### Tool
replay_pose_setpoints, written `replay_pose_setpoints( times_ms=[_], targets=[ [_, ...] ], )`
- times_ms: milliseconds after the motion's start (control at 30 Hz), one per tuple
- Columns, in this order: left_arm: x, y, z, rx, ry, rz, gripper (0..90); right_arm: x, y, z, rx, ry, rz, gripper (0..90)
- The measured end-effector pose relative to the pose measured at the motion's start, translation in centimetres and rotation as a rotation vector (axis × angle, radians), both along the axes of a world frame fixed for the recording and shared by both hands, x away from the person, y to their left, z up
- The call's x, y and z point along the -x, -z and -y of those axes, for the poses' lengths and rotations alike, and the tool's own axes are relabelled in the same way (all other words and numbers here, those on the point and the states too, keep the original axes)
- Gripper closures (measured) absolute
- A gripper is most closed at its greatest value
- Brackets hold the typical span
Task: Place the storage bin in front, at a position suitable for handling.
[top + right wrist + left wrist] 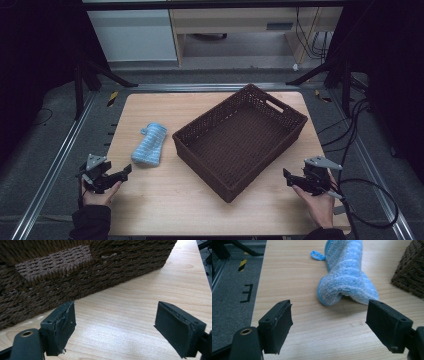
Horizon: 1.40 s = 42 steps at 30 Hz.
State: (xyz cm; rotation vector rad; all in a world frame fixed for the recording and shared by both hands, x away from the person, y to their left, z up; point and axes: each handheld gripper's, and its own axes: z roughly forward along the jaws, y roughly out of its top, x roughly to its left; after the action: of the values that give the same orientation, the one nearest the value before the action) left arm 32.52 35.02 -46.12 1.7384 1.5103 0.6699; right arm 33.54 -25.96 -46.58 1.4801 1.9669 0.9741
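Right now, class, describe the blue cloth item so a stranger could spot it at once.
On the wooden table, look left of the big brown woven basket. The fluffy light-blue mitt lies flat there, the only soft, pale thing, with a small loop at one end.

Fluffy blue cloth mitt [348, 272], rough woven brown basket [240, 137], smooth matt wood table [165, 200], seemingly laminate
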Motion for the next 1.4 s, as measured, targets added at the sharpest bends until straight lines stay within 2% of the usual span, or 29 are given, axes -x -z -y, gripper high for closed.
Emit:
replay_pose_setpoints(
  times_ms=[200,367,467,500,667,767,867,933,1000,1067,1167,1200,1233,1300,1400],
  targets=[
    [-0.6,-0.2,0.6,-0.012,0.02,-0.014,20.9,0.1,0.3,-0.1,0.003,0.002,-0.01,18.3],
    [-1.9,-1.0,0.9,-0.019,0.019,-0.013,23.0,0.1,0.6,-0.3,0.026,-0.008,-0.023,18.7],
    [-3.6,-2.1,1.3,-0.019,0.029,-0.007,25.0,0.3,0.6,-0.4,0.034,-0.006,-0.03,19.1],
    [-3.6,-2.1,1.3,-0.019,0.029,-0.007,25.8,0.3,0.6,-0.4,0.034,-0.006,-0.03,19.1],
    [-5.9,-2.9,2.5,-0.056,0.034,-0.004,26.4,0.3,0.6,-0.5,0.026,-0.01,-0.03,19.8],
    [-7.3,-2.6,3.3,-0.081,0.042,-0.02,26.3,0.3,0.6,-0.4,0.02,-0.007,-0.027,20.2],
    [-8.3,-1.9,4.1,-0.135,0.045,-0.016,29.7,0.3,0.6,-0.4,0.018,-0.013,-0.027,20.3],
    [-9.2,-0.9,4.4,-0.152,0.059,-0.046,31.0,0.2,0.7,-0.5,0.023,-0.016,-0.032,20.3],
    [-9.5,-0.5,4.4,-0.158,0.067,-0.057,31.6,0.2,0.7,-0.5,0.022,-0.018,-0.037,20.2],
    [-9.8,0.2,4.4,-0.143,0.085,-0.075,31.8,0.2,0.7,-0.5,0.023,-0.019,-0.038,20.2],
    [-9.9,0.9,4.6,-0.142,0.107,-0.096,40.7,0.1,0.8,-0.6,0.024,-0.023,-0.047,20.1],
    [-9.9,1.1,4.6,-0.144,0.114,-0.103,40.7,0.1,0.8,-0.6,0.024,-0.023,-0.047,20.1],
    [-9.9,1.3,4.7,-0.132,0.125,-0.109,44.3,0.1,0.9,-0.6,0.025,-0.026,-0.05,20.1],
    [-9.9,1.5,4.7,-0.121,0.136,-0.112,57.8,0.1,0.9,-0.7,0.028,-0.031,-0.054,20.1],
    [-9.7,1.4,4.5,-0.105,0.147,-0.116,66.0,0.1,0.9,-0.6,0.025,-0.031,-0.052,20.2]
  ],
)
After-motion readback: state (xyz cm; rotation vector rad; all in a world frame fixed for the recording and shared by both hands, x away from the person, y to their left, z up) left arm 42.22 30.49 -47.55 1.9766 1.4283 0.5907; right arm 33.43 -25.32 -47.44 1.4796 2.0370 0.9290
